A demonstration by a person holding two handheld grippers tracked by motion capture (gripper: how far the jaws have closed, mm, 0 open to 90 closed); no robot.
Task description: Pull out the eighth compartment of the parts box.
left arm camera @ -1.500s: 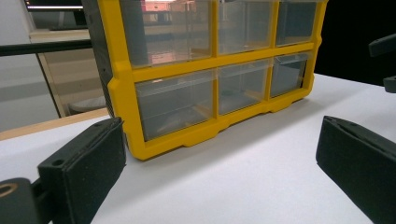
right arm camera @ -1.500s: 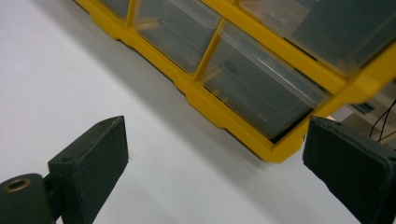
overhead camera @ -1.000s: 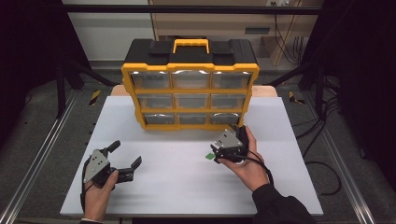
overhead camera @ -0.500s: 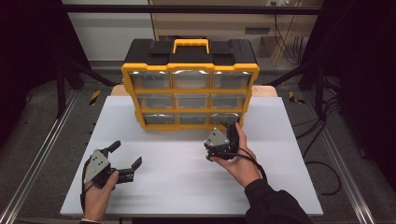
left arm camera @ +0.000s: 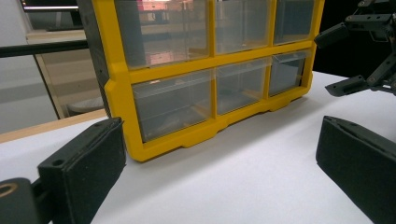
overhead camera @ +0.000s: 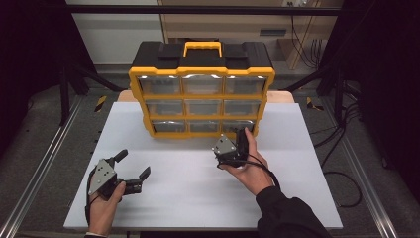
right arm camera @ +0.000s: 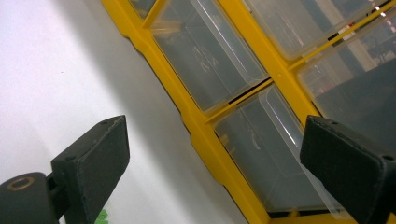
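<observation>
A yellow and black drawer organizer (overhead camera: 202,94) with clear drawers stands at the back of the white table (overhead camera: 307,163). My right gripper (overhead camera: 237,139) is open just in front of its bottom right drawer (overhead camera: 237,126). In the right gripper view the open gripper (right arm camera: 219,158) frames two clear drawers (right arm camera: 210,51), seen tilted, and the nearer drawer (right arm camera: 271,154) looks pulled out a little. My left gripper (overhead camera: 132,163) rests open on the table at the front left, empty. From the left gripper view (left arm camera: 219,163) the organizer (left arm camera: 187,98) faces me, with the right gripper (left arm camera: 359,51) at the upper right.
A small green scrap (right arm camera: 102,217) lies on the table under my right gripper. Metal rails (overhead camera: 39,168) run along both sides of the table. Cables (overhead camera: 341,173) trail over the floor at the right. Bare white surface spreads between the two hands.
My right gripper has moved left and forward, closer to the organizer's bottom row. The left gripper has stayed where it was.
</observation>
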